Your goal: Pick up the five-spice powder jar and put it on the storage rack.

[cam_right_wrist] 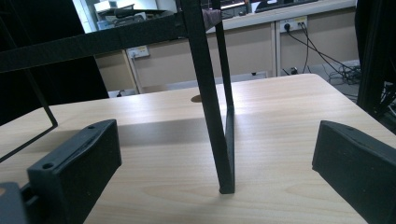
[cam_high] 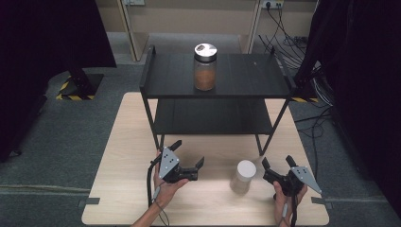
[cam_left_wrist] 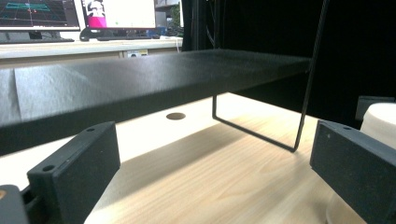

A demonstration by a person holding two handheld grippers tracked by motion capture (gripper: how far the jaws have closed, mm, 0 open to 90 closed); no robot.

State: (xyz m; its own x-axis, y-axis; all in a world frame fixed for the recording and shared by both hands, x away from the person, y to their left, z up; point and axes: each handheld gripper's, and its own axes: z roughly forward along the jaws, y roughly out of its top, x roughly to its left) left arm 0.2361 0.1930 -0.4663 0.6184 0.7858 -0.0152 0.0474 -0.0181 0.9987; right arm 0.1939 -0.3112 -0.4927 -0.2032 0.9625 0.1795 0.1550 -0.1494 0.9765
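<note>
A glass jar (cam_high: 205,66) of brown powder with a silver lid stands on the top board of a black two-tier shelf (cam_high: 255,78). A second jar (cam_high: 243,176) with a white lid stands on the wooden table in front of the shelf, between the two grippers. My left gripper (cam_high: 188,153) is open just left of it, holding nothing. In the left gripper view its jaws (cam_left_wrist: 215,172) are wide apart, with the white jar (cam_left_wrist: 380,119) behind the right jaw. My right gripper (cam_high: 277,161) is open to the jar's right. Its jaws (cam_right_wrist: 218,135) frame the shelf's front leg (cam_right_wrist: 210,107).
The shelf takes up the far half of the table (cam_high: 123,189), and its lower board (cam_left_wrist: 140,88) hangs low over the wood. Thin wire legs (cam_left_wrist: 303,107) stand at the shelf's corners. Cables (cam_high: 321,127) lie on the floor to the right.
</note>
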